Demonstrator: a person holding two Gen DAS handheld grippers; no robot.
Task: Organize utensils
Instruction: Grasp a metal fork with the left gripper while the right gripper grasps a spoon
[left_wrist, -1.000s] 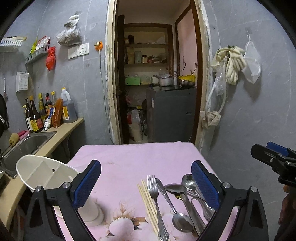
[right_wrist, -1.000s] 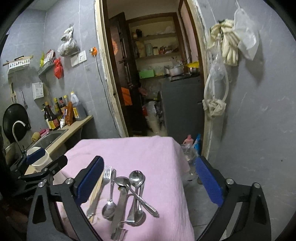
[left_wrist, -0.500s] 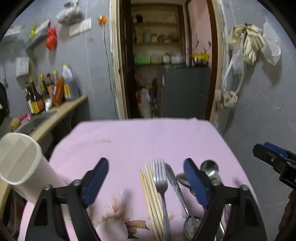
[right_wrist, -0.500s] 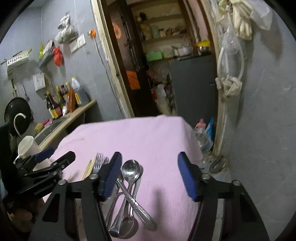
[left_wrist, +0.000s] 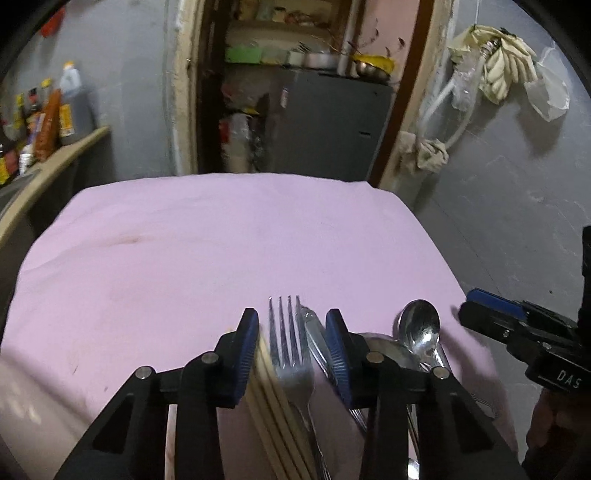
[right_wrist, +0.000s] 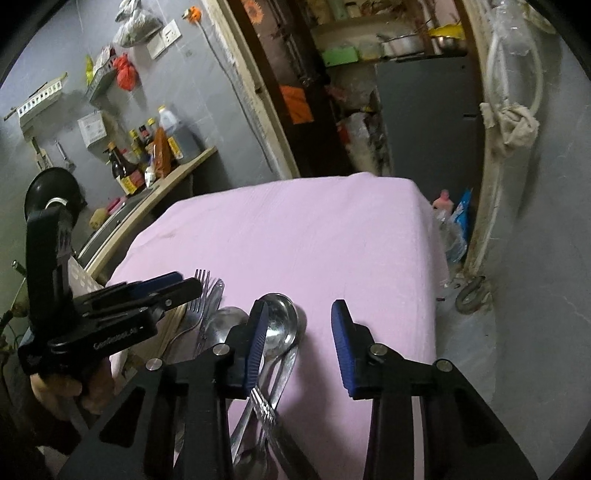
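Observation:
A pile of utensils lies near the front edge of a pink cloth-covered table (left_wrist: 221, 236). My left gripper (left_wrist: 291, 332) is open, its jaws either side of a steel fork (left_wrist: 290, 343), with wooden chopsticks (left_wrist: 269, 398) to the fork's left and a knife (left_wrist: 314, 339) to its right. Spoons (left_wrist: 421, 328) lie to the right. My right gripper (right_wrist: 299, 332) is open low over the cloth, its left finger (right_wrist: 256, 339) over a large spoon (right_wrist: 280, 325). The left gripper also shows in the right wrist view (right_wrist: 155, 291).
A kitchen counter (right_wrist: 173, 177) with sauce bottles (right_wrist: 147, 155) and a sink stands to the left. A grey wall (left_wrist: 517, 177) runs close on the right, with gloves and hoses hung on it. A doorway to a pantry is behind the table.
Both grippers have dropped and moved forward over the utensil pile, and their jaws have narrowed. The white cup seen at the left has left the left wrist view.

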